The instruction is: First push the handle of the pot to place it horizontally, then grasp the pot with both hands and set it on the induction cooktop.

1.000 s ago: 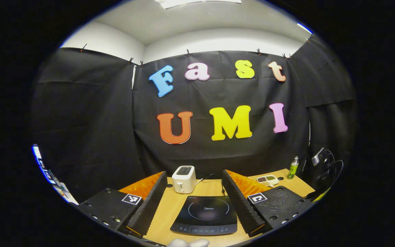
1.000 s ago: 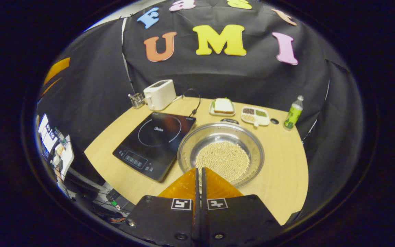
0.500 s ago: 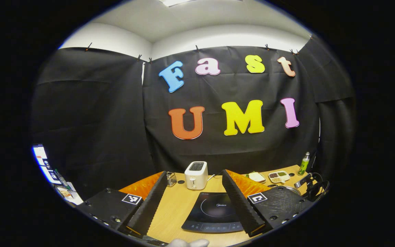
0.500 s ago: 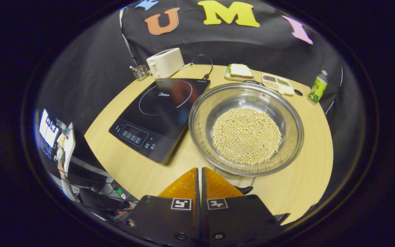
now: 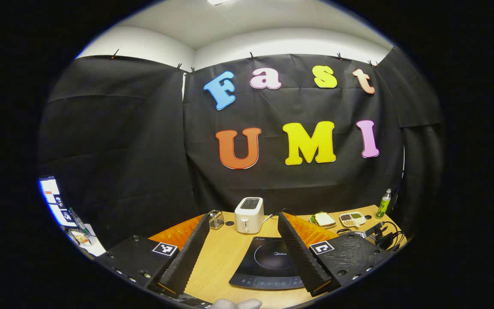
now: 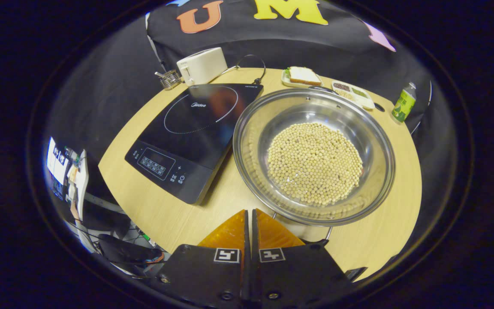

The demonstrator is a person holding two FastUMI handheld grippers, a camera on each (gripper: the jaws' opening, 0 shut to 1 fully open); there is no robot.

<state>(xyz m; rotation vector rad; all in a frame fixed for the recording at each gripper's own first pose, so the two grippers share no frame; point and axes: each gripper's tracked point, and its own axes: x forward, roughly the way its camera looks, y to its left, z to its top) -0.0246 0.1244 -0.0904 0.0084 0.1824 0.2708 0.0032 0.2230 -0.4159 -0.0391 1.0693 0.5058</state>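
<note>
Looking down along my right gripper [image 6: 249,214], I see its two fingers pressed together with nothing between them, hovering just short of the pot [image 6: 314,154]. The pot is a wide, shallow steel pan with a bright rim, its bottom covered by pale round beans [image 6: 314,163]. It sits on the wooden table [image 6: 174,214], just beside the right edge of the black induction cooktop [image 6: 191,137]. A thin wire handle [image 6: 300,229] shows under the near rim, right by my fingertips; whether they touch it I cannot tell.

My left gripper [image 5: 242,229] is spread wide and holds nothing, pointing level across the table. Its view takes in the ceiling and the toaster [image 5: 249,209] standing behind the cooktop [image 5: 270,264]. The right gripper view alone gives me the pot's inside.
</note>
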